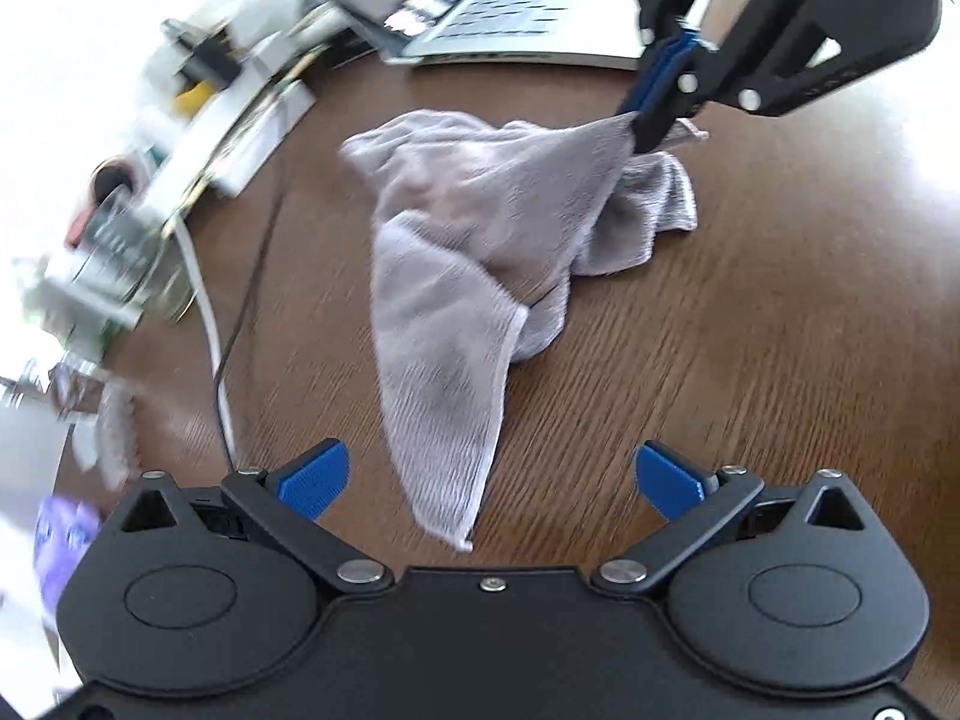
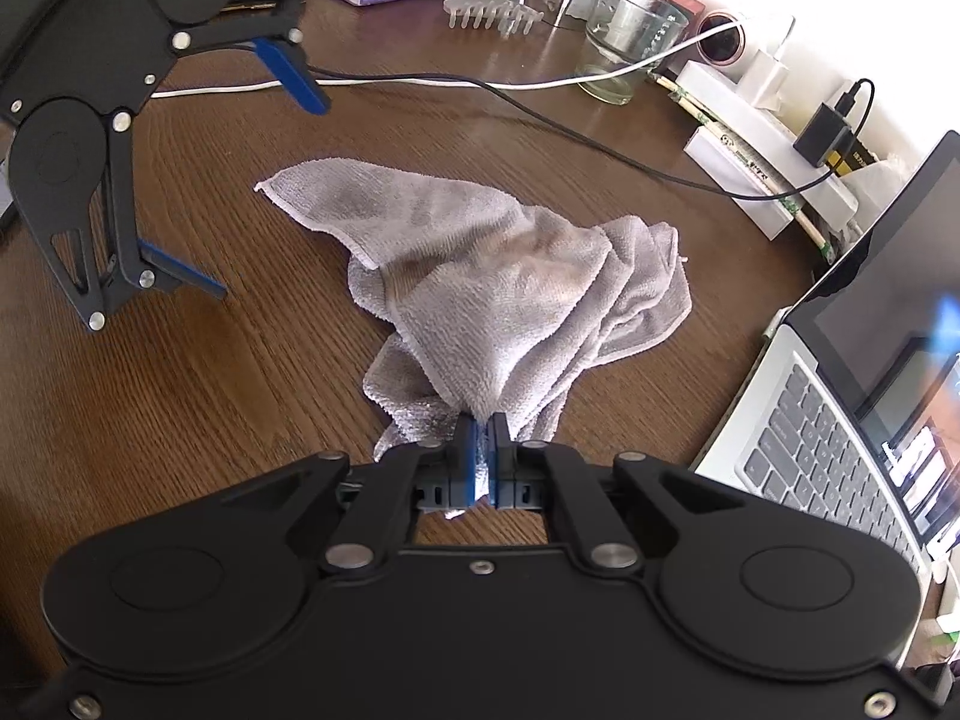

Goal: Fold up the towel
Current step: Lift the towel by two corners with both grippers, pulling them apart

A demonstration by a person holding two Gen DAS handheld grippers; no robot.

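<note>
Right now, my right tool [image 2: 480,450]: clamped on towel [image 2: 480,276] corner.
My left tool [image 1: 492,480]: fingers spread, holding nothing.
Towel: crumpled on tabletop [image 2: 180,390].

One towel [image 2: 480,276], one laptop [image 2: 840,438], two cables [image 2: 540,114], perhaps one glass [image 2: 630,42].

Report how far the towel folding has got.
Done: the right gripper is shut on one corner of the towel and lifts it off the table. In hand: the left gripper is open, with a free corner lying between its fingers, not yet pinched. Left: the towel is still crumpled, with no fold made; spreading and folding remain.
</note>
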